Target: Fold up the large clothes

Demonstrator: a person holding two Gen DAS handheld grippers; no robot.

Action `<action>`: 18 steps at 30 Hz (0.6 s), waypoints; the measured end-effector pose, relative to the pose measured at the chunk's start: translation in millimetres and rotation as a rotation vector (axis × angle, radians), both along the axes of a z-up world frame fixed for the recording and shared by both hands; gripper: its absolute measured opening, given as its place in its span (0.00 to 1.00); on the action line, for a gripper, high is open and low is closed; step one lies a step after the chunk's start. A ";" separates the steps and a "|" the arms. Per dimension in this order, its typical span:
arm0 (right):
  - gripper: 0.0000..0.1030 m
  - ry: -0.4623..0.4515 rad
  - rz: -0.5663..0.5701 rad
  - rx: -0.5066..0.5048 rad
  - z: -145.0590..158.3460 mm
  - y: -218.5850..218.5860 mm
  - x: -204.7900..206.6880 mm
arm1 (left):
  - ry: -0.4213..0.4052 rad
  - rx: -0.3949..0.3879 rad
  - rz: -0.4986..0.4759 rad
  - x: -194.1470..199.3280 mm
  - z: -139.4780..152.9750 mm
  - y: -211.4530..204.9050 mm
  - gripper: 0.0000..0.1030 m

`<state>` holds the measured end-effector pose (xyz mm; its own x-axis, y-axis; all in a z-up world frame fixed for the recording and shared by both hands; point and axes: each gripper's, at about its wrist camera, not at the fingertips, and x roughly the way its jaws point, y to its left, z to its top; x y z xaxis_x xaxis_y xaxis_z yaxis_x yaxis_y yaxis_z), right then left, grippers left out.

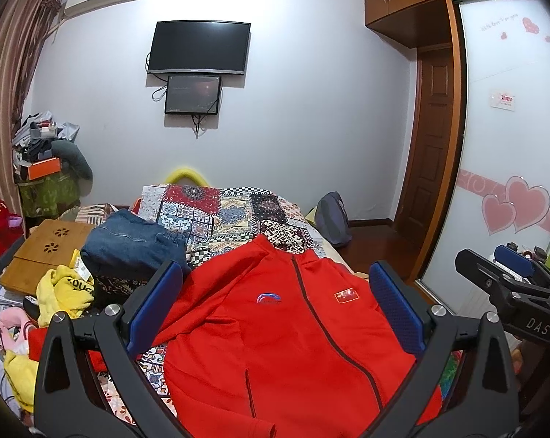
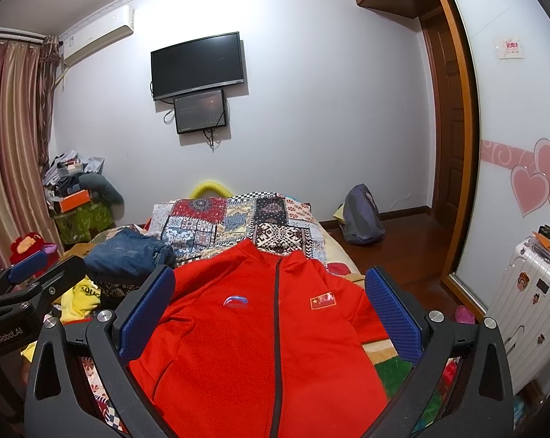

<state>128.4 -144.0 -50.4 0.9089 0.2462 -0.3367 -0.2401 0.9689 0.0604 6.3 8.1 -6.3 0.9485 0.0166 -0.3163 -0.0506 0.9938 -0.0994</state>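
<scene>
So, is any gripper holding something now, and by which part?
Nothing is held. The left gripper and right gripper are both open above the red jacket.

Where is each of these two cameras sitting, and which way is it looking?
Left wrist view: sits on the open left gripper, looking along the bed at the red jacket; the right gripper shows at its right edge.
Right wrist view: sits on the open right gripper, over the same jacket; the left gripper shows at its left edge.
Both share the jacket, folded jeans and wall TV.
</scene>
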 end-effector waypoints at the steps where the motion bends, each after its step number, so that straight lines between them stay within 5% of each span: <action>1: 1.00 0.000 0.000 0.000 0.0 0.0 0.1 | 0.001 -0.001 -0.001 0.1 0.2 -0.1 1.00; 18: 1.00 0.004 0.000 0.001 0.4 0.5 0.7 | 0.006 -0.004 -0.001 -0.5 1.8 1.6 1.00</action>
